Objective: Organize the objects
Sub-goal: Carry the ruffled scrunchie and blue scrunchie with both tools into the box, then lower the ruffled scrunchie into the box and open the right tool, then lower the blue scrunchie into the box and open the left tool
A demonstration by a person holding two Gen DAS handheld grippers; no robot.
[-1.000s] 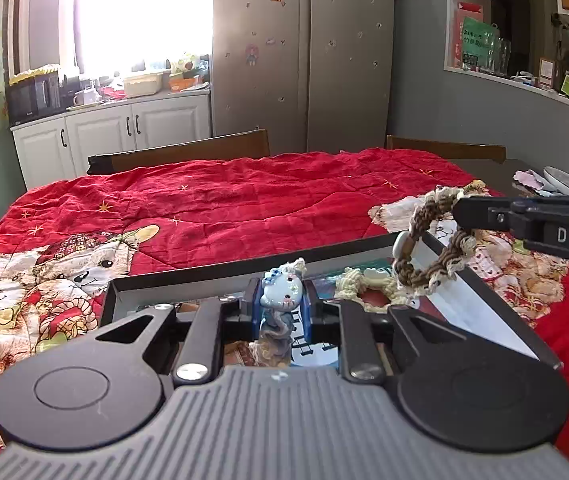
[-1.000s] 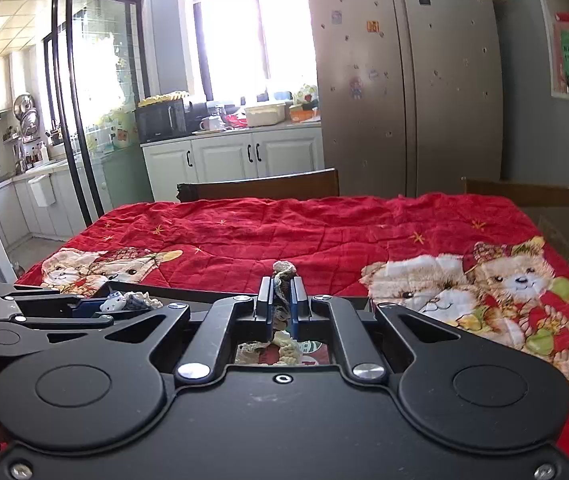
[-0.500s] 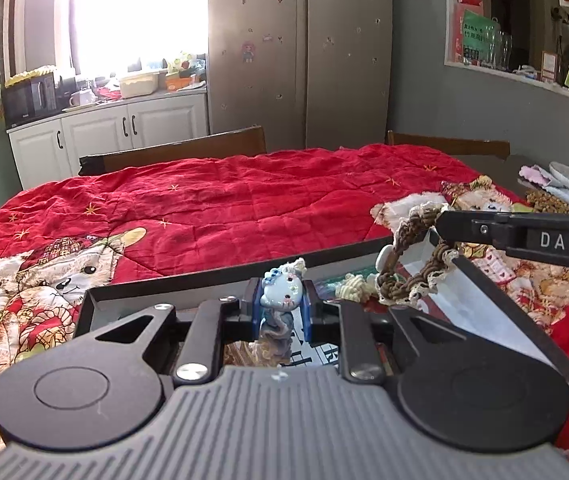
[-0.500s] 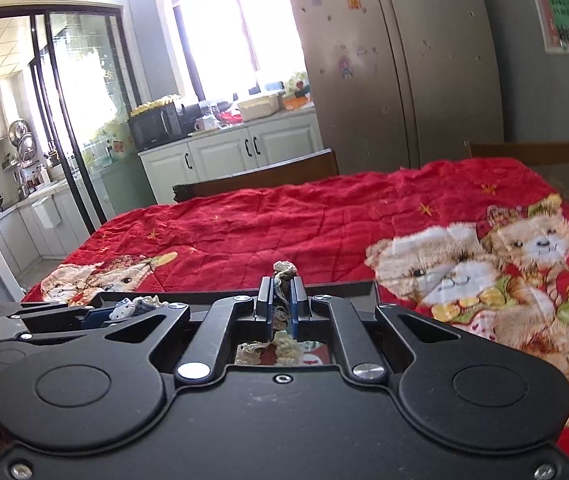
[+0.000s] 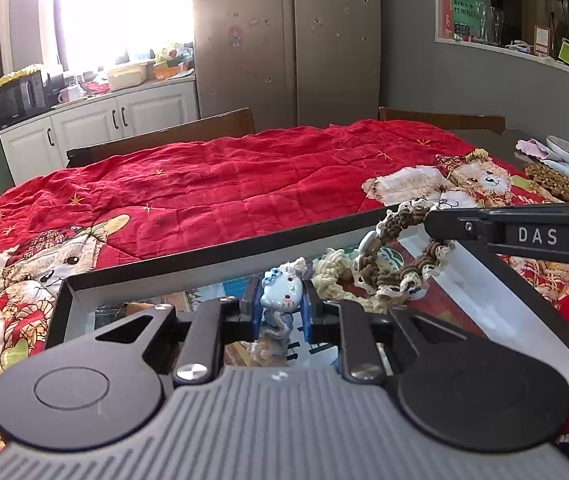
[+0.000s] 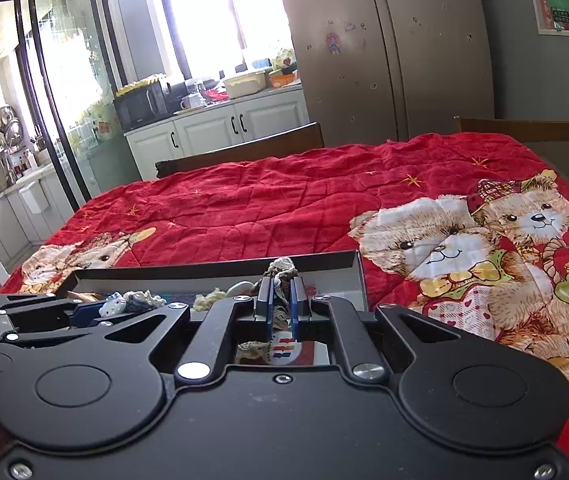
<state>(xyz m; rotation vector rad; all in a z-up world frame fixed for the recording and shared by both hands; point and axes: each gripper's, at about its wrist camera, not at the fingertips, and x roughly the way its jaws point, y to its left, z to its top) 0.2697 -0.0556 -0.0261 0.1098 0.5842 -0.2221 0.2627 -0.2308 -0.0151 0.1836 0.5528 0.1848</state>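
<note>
Both grippers have sunk toward the black tray (image 5: 212, 258) over the last second; the tray rim now sits higher in both wrist views.

Left gripper (image 5: 279, 308): fingers closed on a blue-and-white cat charm (image 5: 282, 298) with a knitted tail, held over the tray's near middle.

Right gripper (image 6: 280, 300): fingers clamped on a brown-and-cream braided loop (image 5: 400, 256), which hangs over the tray's right half, beside a cream knotted piece (image 5: 330, 270) already inside.

Red bear-print quilt (image 5: 244, 188) beneath.

Judgement: both pieces are nearly at drop height; release comes next. Whether either touches the tray floor can't be told.
</note>
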